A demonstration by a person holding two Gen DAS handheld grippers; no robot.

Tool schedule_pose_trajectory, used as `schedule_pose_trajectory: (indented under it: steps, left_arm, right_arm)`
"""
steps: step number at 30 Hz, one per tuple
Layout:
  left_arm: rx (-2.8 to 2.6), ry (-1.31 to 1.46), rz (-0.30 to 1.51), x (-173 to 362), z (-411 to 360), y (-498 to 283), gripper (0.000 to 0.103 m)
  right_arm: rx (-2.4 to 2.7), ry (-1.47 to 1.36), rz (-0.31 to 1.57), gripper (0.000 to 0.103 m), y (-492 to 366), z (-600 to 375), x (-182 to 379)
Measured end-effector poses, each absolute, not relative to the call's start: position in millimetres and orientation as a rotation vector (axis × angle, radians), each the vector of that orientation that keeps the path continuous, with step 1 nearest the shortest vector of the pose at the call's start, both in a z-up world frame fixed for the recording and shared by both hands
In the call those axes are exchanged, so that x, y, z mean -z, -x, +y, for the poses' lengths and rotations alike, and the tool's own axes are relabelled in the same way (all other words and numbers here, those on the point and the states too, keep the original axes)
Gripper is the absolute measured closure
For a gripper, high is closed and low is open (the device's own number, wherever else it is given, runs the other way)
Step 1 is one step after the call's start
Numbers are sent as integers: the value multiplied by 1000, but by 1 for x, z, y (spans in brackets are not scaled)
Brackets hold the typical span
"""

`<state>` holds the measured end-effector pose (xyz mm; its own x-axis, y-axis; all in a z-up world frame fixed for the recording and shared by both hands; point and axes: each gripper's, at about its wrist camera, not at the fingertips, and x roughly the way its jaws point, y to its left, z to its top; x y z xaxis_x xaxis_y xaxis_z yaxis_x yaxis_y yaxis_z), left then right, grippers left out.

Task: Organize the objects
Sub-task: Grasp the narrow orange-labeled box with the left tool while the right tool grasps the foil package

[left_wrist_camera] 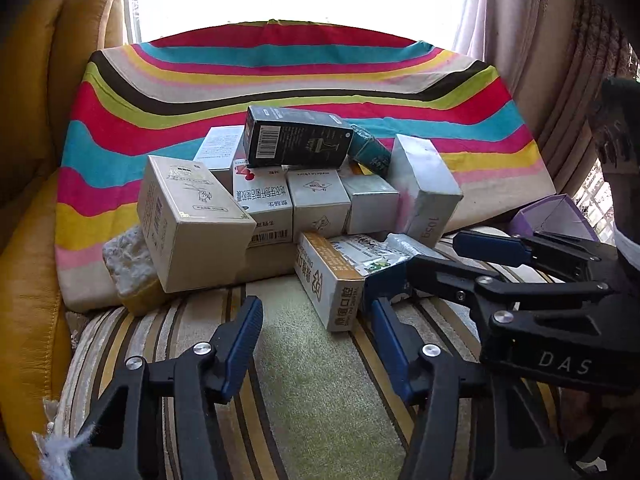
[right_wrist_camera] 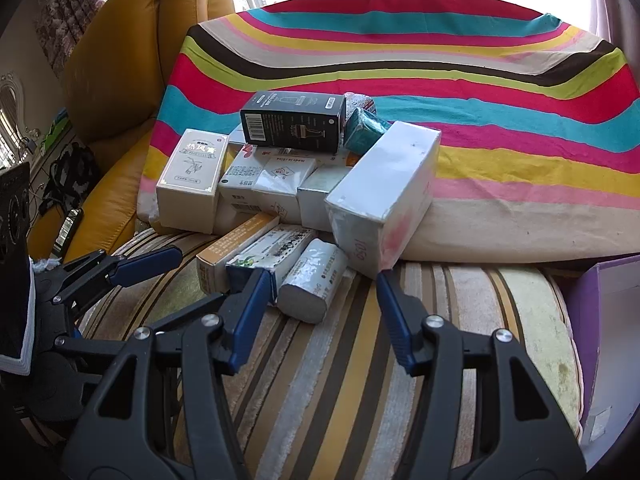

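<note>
Both grippers half open above the striped seat, holding nothing. Heap of boxes leaning against the striped cushion, probably so as not to slide. Purple box at right, apparently for sorting.

Jumbled box pile against striped cushion

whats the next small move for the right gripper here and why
Probably ease the right gripper forward and close on the silver roll. It lies loose at the front of the pile, nearest that gripper and roughly in line with its open jaws, with nothing stacked on it, and the purple box stands open to the right.
</note>
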<state>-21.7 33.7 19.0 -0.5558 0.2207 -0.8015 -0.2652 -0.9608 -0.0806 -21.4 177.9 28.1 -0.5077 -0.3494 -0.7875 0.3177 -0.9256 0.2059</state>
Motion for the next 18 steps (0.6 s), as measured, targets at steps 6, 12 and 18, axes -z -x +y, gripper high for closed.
schedule_pose_trajectory:
  steps: [6,12,18]
  left_arm:
    - [-2524,1292,36,-19,31,21,55]
    - [-2550,1302,-34,-19,19,19,62]
    - [-2551,1313,-25,-18,21,20,63]
  right_arm:
    - [2440,-1291,-94,43,19,186,-28]
    - [2455,-1346,-95,43,19,191,-24]
    - [2455,-1353,-9,44,21,180,-23]
